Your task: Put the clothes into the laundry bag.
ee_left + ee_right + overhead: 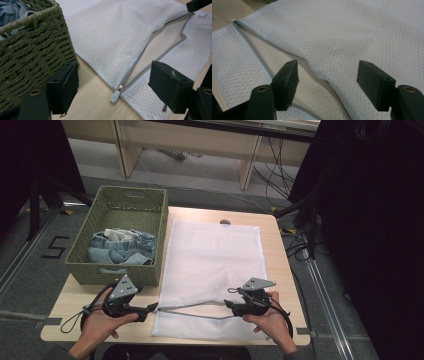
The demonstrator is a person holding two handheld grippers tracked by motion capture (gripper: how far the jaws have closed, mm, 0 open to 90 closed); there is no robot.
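mesh laundry bag [215, 257]: white netting, flat on table [70, 302], grey zipper [140, 63] unzipped, mouth gaping | zipper pull [117, 93]: just ahead of left gripper [112, 85], between its spread jaws, untouched | right gripper [327, 80]: jaws wide, grasping nothing, over mouth's upper edge | wicker basket [30, 50]: beside left jaw

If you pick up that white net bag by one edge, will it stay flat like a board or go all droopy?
Probably droopy. The white mesh bag is thin netting that already wrinkles and lifts where its zipper gapes open, so it looks soft. It seems light too, lying flat on the table. It may snag rather than slip, since the weave is full of holes.
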